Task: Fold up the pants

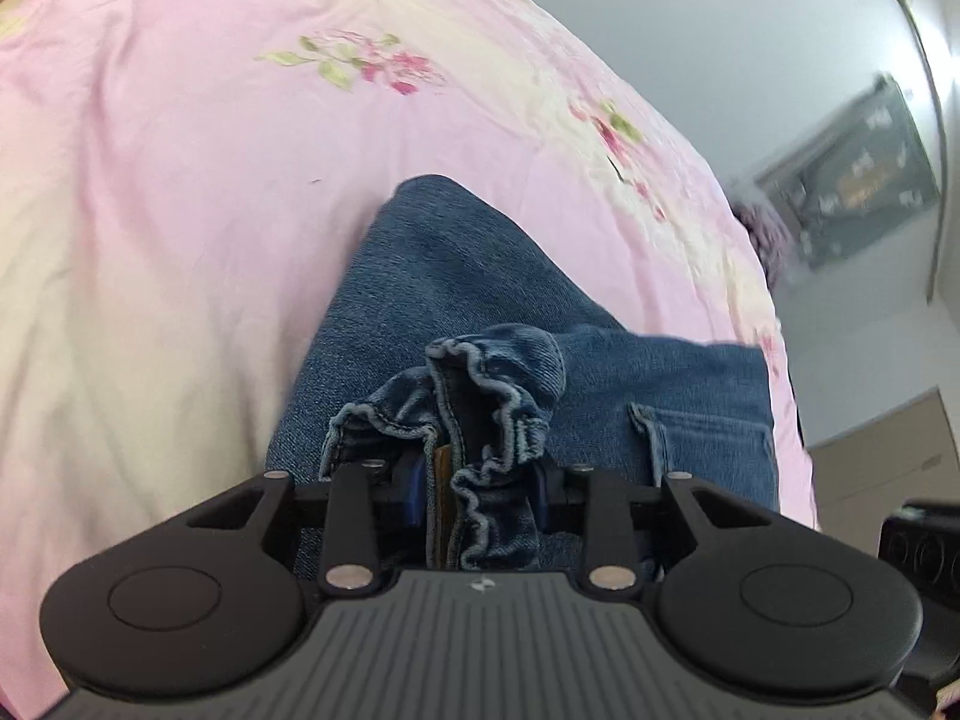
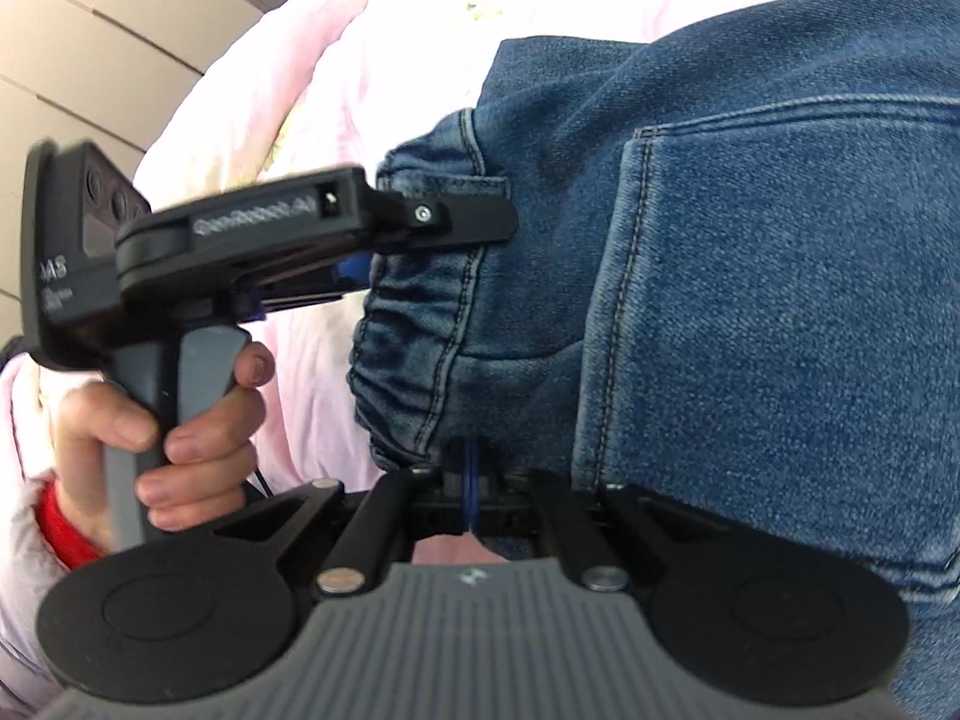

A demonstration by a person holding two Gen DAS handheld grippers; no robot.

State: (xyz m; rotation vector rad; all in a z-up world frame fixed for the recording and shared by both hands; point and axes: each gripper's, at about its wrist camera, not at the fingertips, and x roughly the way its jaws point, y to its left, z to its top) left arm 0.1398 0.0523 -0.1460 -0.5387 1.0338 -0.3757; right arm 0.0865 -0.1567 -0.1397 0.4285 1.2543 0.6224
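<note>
Blue denim pants lie on a pink floral bedspread. My left gripper is shut on the bunched elastic waistband, which puckers up between its jaws. In the right wrist view the pants fill the right side, back pocket showing. My right gripper is shut on the waistband edge close to the lens. The left gripper, held by a hand, shows there clamping the waistband further along.
The bed's right edge drops to a pale floor. A dark framed panel leans on the wall beyond. Pale cabinet panels stand past the bedspread in the right wrist view.
</note>
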